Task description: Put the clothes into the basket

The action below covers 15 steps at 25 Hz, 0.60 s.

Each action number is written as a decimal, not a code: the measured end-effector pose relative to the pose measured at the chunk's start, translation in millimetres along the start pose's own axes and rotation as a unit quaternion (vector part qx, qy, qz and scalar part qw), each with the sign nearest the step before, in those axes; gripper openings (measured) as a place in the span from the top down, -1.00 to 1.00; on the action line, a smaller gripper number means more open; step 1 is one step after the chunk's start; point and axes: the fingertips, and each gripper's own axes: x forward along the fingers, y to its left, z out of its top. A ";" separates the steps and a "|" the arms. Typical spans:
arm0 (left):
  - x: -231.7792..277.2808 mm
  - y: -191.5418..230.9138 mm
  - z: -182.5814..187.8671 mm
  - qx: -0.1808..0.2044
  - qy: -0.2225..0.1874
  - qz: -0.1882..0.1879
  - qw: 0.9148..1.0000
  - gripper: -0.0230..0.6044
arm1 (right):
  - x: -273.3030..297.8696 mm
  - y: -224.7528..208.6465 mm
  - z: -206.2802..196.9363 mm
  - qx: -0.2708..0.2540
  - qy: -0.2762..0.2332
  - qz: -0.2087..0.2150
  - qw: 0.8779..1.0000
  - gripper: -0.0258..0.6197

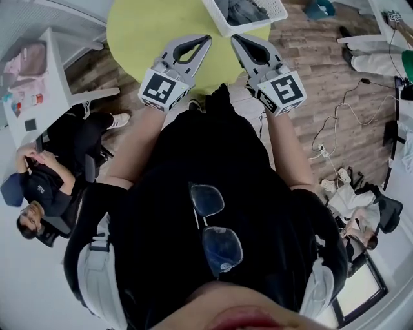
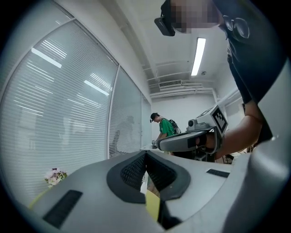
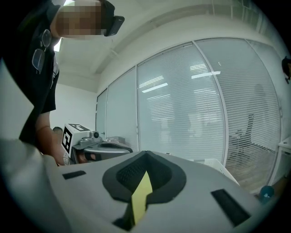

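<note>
A white basket (image 1: pixel 224 26) stands at the far edge of the round yellow-green table (image 1: pixel 139 32), with grey clothes (image 1: pixel 246 10) lying inside it. My left gripper (image 1: pixel 207 38) and right gripper (image 1: pixel 234 38) are raised side by side in front of my chest, pointing toward the table, short of the basket. Both are shut with nothing between the jaws. In the left gripper view the shut left gripper (image 2: pixel 145 153) points level at a glass wall, with the right gripper (image 2: pixel 160 146) beside it. In the right gripper view the shut right gripper (image 3: pixel 145 154) sits beside the left gripper (image 3: pixel 131 150).
A seated person (image 1: pixel 40 187) and a white desk (image 1: pixel 40 77) are at the left. Cables (image 1: pixel 335 122) and a power strip lie on the wood floor at the right. A person in a green shirt (image 2: pixel 164 127) stands far off. Glass walls with blinds (image 3: pixel 200 113) surround the room.
</note>
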 end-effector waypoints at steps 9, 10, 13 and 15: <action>-32.4 -35.2 5.8 0.001 -0.005 -0.029 1.000 0.90 | -28.3 47.7 9.1 0.001 -0.013 -0.009 1.000 0.84; -34.4 -37.3 6.4 -0.001 -0.006 -0.030 1.000 0.90 | -29.5 50.8 10.7 -0.002 -0.014 -0.007 1.000 0.84; -37.6 -44.4 9.2 -0.011 -0.010 -0.031 0.999 0.90 | -34.8 58.7 13.9 -0.010 -0.016 -0.002 1.000 0.84; -40.1 -48.8 9.8 -0.010 -0.003 -0.037 0.999 0.90 | -36.3 63.9 14.5 -0.014 -0.019 0.000 1.000 0.84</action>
